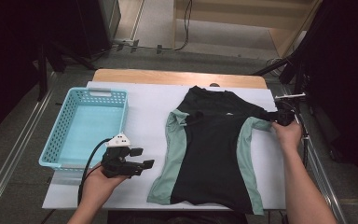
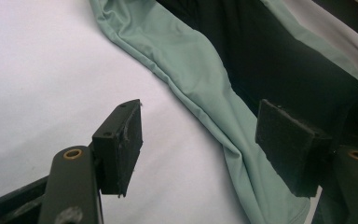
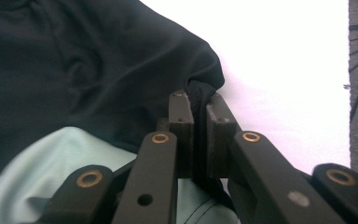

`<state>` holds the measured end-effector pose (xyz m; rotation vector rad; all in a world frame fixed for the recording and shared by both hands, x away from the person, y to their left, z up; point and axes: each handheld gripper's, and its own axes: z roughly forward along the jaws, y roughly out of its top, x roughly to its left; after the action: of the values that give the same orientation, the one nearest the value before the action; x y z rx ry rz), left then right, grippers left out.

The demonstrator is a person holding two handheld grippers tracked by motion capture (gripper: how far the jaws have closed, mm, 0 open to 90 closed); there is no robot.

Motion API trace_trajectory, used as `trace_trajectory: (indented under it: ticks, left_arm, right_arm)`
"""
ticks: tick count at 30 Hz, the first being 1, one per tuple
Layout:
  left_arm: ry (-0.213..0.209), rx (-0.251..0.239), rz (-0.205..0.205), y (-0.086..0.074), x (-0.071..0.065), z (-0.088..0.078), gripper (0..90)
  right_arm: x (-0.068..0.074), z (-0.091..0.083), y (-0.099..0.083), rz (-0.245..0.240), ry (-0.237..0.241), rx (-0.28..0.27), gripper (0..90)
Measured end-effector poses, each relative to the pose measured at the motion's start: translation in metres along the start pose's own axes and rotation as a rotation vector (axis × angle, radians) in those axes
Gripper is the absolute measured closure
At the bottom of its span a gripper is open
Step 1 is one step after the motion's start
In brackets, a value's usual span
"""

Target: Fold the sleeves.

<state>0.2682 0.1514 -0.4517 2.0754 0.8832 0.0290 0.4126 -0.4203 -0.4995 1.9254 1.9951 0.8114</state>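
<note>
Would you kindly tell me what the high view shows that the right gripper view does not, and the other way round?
The high view takes in the light blue basket, the left gripper with its jaws apart beside the shirt's hem, and the whole table. The right gripper view gives the close detail: the right gripper pinching a fold of black sleeve between its pads. Both show the black and green shirt on the white surface.

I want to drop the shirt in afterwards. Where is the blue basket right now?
In the high view the blue basket sits on the left of the white table, left of the shirt and just beyond the left hand-held gripper.
</note>
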Motion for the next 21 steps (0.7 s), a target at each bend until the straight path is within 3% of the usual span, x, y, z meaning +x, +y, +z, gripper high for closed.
trace_trajectory:
  ticks: [13,21]
  left_arm:
    - [0.007,0.005,0.003,0.0,0.0,0.0,32.6]
    - [0.006,0.007,0.005,0.0,0.0,0.0,32.6]
  right_arm:
    - [0.012,-0.023,0.008,-0.024,0.047,-0.053,81.2]
    - [0.019,-0.031,0.012,-0.049,0.065,-0.059,81.1]
